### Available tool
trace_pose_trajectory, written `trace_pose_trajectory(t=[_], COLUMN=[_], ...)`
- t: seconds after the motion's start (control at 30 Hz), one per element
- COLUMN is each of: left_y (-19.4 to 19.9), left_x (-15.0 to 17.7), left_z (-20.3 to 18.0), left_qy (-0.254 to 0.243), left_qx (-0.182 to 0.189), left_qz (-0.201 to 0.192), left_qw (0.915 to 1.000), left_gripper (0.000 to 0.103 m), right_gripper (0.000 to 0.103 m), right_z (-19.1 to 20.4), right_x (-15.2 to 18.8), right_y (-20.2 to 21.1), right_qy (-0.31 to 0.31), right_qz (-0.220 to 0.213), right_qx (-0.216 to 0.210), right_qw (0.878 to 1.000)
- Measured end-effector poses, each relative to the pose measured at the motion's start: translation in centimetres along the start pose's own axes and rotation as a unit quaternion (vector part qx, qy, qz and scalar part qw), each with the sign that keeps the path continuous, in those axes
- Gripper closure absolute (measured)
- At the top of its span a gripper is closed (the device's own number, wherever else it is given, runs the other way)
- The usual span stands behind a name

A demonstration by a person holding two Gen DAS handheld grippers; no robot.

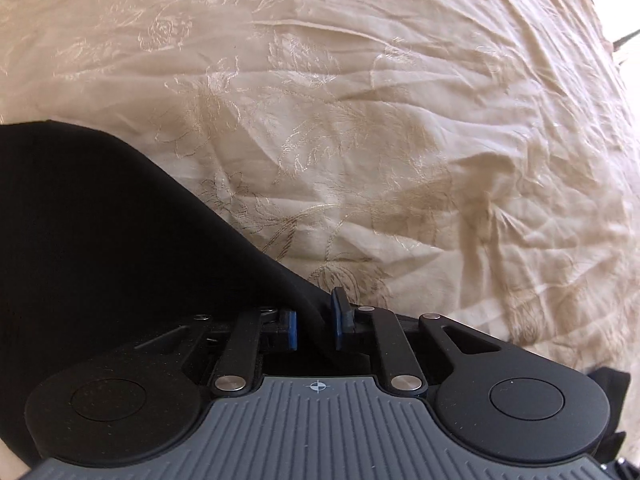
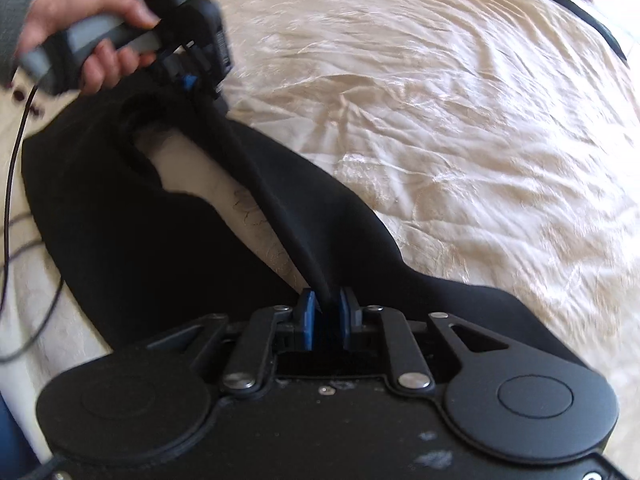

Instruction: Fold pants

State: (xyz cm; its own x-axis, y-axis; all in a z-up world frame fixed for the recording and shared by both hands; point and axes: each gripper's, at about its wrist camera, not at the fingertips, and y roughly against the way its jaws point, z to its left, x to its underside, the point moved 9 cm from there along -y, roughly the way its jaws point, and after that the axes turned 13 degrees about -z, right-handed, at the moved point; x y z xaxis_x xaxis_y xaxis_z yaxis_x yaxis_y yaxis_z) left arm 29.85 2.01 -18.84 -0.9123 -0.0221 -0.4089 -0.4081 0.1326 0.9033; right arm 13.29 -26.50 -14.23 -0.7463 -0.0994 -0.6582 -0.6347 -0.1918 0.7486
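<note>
Black pants [image 2: 132, 208]: spread on cream embroidered bedspread [image 2: 460, 120], one edge raised taut between both grippers. Right gripper [image 2: 326, 314]: pads clamped on the fabric. Left gripper [image 2: 188, 80], in the person's hand [image 2: 92, 28]: closed on the other end.

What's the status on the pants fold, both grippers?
Left gripper and right gripper both clamped on black pants. Fabric strip stretched taut between them above cream bedspread. Nothing in the way.

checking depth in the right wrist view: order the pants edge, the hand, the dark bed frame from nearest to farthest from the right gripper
1. Pants edge, between the right gripper's pads.
2. Hand, upper left, holding the left gripper.
3. Bed frame, far top right.
</note>
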Motion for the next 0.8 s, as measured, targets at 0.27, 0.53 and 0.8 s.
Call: trace_pose_trajectory(t=[0.27,0.53,0.8], left_y=[3.8,5.0,4.7], left_x=[2.7,3.6,3.4], left_z=[0.7,1.0,0.6], left_qy=[-0.017,-0.016,-0.031], left_qx=[0.008,0.008,0.001], left_qz=[-0.057,-0.071,-0.076], left_qw=[0.9982,0.9973,0.9966], left_gripper=[0.088,0.088,0.091], right_gripper=[0.053,0.052,0.099], right_z=[-9.6,-16.5,-18.0], right_x=[4.8,9.1,9.3], right_y=[5.6,6.9,4.0], right_qy=[-0.344,-0.459,-0.525], right_qz=[-0.051,-0.048,-0.027], right_qx=[0.199,0.282,0.256], right_qw=[0.916,0.841,0.811])
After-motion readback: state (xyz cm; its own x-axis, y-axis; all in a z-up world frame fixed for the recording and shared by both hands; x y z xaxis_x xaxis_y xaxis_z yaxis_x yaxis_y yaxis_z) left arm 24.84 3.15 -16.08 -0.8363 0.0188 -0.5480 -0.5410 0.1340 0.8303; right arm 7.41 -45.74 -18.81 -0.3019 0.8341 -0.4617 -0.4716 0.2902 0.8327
